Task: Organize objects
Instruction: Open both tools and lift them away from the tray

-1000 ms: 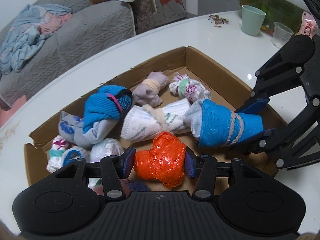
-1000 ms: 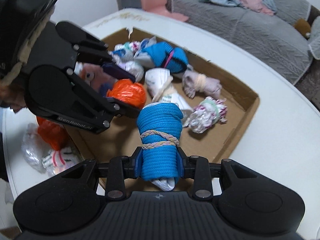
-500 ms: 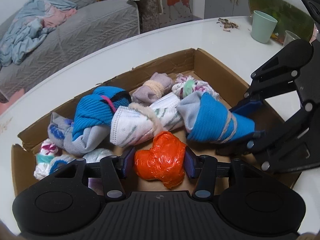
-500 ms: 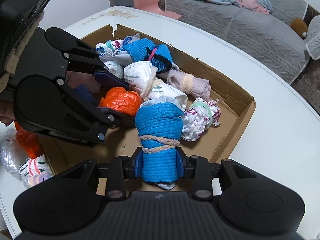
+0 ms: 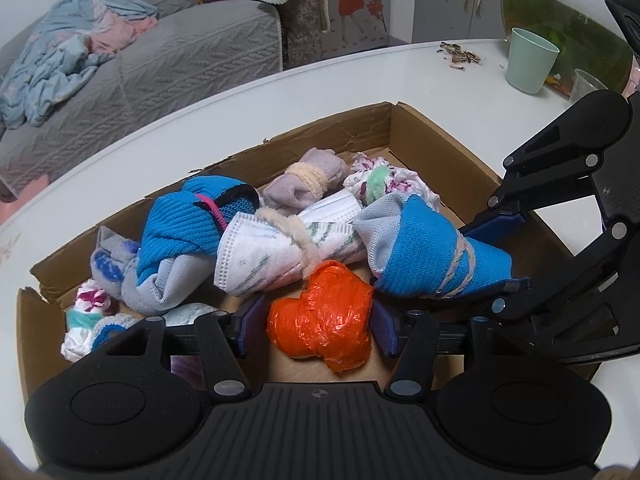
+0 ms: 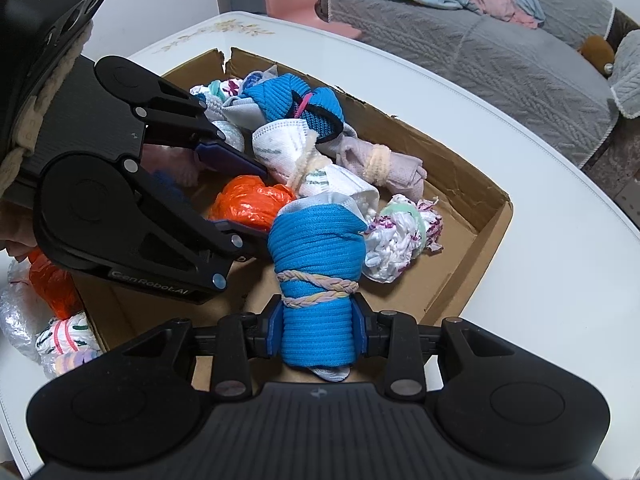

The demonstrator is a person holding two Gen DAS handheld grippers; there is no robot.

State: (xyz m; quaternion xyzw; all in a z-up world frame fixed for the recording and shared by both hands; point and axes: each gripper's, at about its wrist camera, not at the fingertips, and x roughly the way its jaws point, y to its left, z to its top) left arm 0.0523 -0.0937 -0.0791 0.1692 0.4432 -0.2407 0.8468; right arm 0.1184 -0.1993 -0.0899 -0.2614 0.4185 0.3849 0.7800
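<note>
Both grippers have sunk lower into the cardboard box (image 5: 436, 140), the left gripper (image 5: 318, 320) clamped on the orange bundle (image 5: 320, 328) and the right gripper (image 6: 316, 330) on the blue sock roll (image 6: 316, 276), seemingly near release.

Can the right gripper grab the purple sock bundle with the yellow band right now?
Probably not. The right gripper is already shut on the blue sock roll, and the white roll lies between it and the purple bundle.

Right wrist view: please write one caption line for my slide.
Right tool holds blue sock roll over cardboard box; left tool grips orange bundle.
</note>
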